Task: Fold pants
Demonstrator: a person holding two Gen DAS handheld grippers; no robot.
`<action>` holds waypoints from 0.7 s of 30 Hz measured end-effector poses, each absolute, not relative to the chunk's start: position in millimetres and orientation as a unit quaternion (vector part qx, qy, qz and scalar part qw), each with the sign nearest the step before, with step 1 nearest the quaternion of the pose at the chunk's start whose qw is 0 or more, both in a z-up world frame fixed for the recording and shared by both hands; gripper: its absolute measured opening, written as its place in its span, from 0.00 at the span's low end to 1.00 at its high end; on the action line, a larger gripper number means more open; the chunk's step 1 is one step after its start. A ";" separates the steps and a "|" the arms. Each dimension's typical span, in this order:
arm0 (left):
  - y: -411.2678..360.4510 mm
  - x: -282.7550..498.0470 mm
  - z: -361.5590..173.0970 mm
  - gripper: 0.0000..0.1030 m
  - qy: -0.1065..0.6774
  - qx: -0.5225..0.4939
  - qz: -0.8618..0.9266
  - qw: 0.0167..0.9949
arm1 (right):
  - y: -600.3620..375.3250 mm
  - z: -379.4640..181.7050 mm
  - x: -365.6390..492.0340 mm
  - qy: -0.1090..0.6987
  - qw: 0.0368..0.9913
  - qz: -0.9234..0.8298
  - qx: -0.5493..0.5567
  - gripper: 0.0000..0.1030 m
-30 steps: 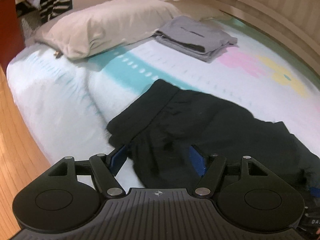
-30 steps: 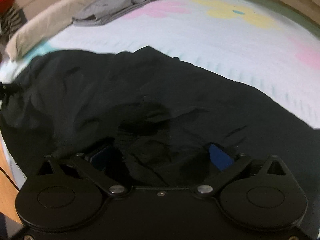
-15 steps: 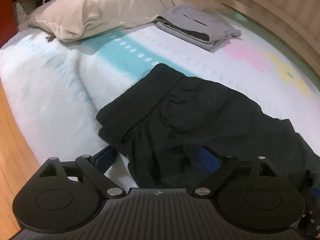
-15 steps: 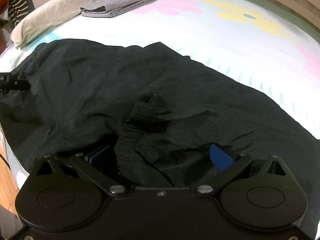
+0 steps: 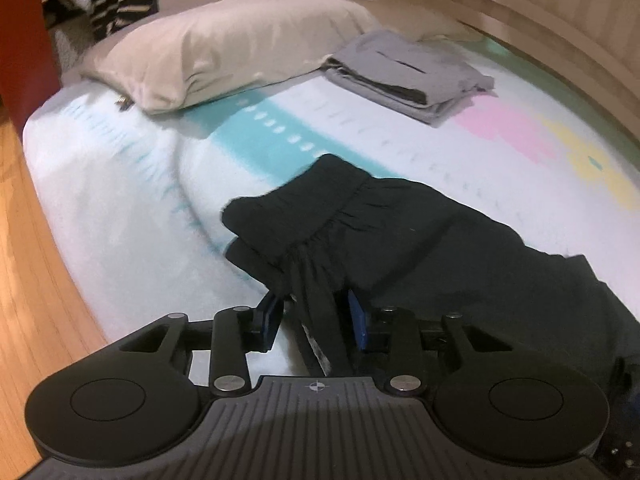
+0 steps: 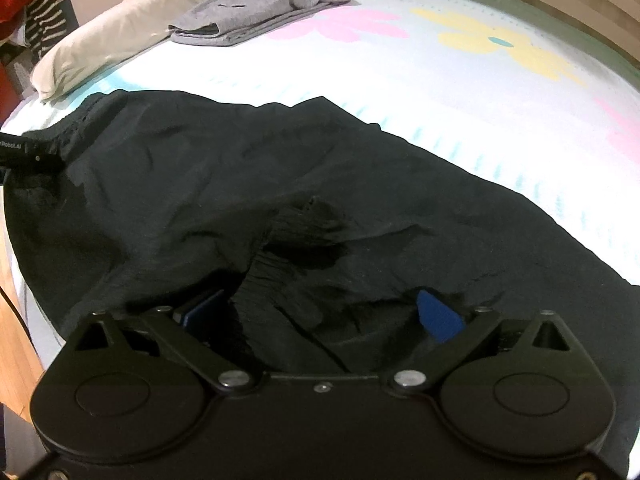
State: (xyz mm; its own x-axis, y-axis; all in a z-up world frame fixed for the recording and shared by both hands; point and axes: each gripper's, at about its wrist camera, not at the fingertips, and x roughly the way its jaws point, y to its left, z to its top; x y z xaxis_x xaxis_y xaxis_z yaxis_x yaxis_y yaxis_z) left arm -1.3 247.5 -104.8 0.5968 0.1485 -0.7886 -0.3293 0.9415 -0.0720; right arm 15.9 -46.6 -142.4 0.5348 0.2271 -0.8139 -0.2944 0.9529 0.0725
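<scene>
The black pants (image 5: 400, 236) lie spread on the bed (image 5: 132, 216), along its near edge, with the gathered waistband (image 5: 296, 208) toward the pillow end and the legs running away to the right, so the long axis follows that edge. The left tool (image 5: 316, 316) sits right at the waist end, its blue pads (image 5: 358, 316) drawn in on a bunched strip of the fabric just below the waistband; it is clamped on the pants. The right tool (image 6: 320, 312) rests farther down the legs, and a ruffled cuff or hem (image 6: 304, 224) lies heaped just ahead of it. Its blue pads (image 6: 438, 316) stand wide apart with cloth between them, not closed on it. Each tool is therefore nearest its own end of the garment, and the pants stretch between them; the coming fold likely turns on carrying one end over along that long axis. Open room lies beyond the pants, across the flowered sheet toward the far side of the bed. A folded grey garment (image 5: 408, 72) and a beige pillow (image 5: 224, 48) sit well apart at the head end. On the near side, the wooden floor (image 5: 28, 264) begins just past the mattress edge, so slack cloth could slide off there.
</scene>
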 end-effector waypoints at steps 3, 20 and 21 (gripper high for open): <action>251.0 9.9 -117.4 0.60 0.458 -0.127 0.115 0.872 | -48.5 -139.9 13.1 0.458 0.876 0.150 -0.033 0.97; 158.6 -33.2 -13.6 0.08 0.298 -0.055 0.062 0.951 | -115.3 -107.0 -4.2 0.442 0.886 0.133 0.054 0.94; 149.1 -36.5 -8.3 0.08 0.289 -0.050 0.050 0.955 | -122.8 -105.0 -6.2 0.439 0.887 0.131 0.064 0.94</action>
